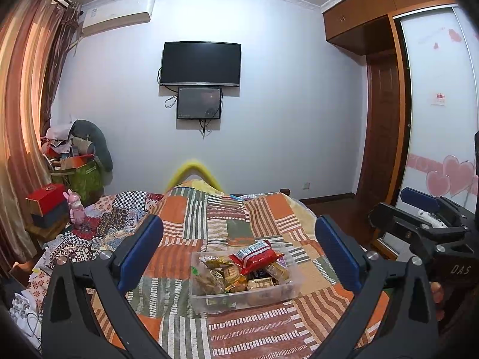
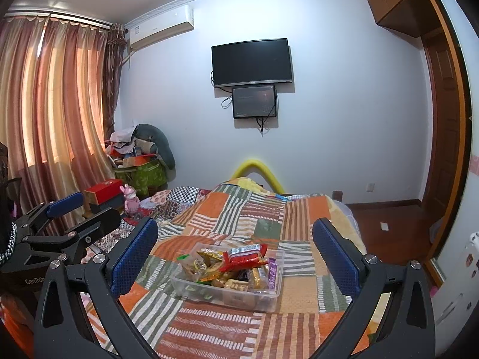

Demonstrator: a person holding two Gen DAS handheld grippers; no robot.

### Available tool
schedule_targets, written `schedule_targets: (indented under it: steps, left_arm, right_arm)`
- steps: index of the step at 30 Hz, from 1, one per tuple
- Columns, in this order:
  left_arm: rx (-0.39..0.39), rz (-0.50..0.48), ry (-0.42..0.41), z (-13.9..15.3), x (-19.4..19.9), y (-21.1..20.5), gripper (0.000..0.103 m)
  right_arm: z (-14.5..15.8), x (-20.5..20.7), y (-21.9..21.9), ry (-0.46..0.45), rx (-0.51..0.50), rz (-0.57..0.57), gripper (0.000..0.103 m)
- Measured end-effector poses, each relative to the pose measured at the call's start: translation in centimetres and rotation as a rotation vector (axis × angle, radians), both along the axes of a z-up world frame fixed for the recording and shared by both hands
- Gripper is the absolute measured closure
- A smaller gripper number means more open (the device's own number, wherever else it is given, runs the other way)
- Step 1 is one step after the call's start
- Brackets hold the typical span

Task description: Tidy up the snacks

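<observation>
- a clear plastic box [image 1: 244, 294] full of wrapped snacks sits on the bed [image 1: 215, 218], on its patchwork quilt.
- a red snack packet [image 1: 254, 254] lies on top of the pile, tilted.
- left gripper [image 1: 239, 246]: fingers spread wide, holding nothing, hovering short of the box.
- right gripper [image 2: 235, 252]: fingers wide apart too, empty, the box seen between them.
- a dark tv [image 2: 251, 61] hangs on the far wall.

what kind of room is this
A bedroom, most likely: a bed under a patchwork quilt, a wardrobe with a sliding door, and a wall TV. A clear snack bin sits on the quilt.
</observation>
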State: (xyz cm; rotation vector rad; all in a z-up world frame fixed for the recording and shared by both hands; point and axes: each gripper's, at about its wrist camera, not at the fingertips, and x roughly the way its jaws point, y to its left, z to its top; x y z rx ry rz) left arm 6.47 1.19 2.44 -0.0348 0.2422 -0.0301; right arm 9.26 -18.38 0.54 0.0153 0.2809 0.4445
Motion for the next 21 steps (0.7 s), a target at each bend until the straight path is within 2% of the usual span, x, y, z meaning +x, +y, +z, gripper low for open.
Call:
schedule_targets:
  steps: [21]
  left_arm:
    - [-0.001, 0.001, 0.003, -0.10, 0.11, -0.22, 0.000]
  right_arm:
    - [0.44, -0.04, -0.28, 0.003, 0.000, -0.014, 0.000]
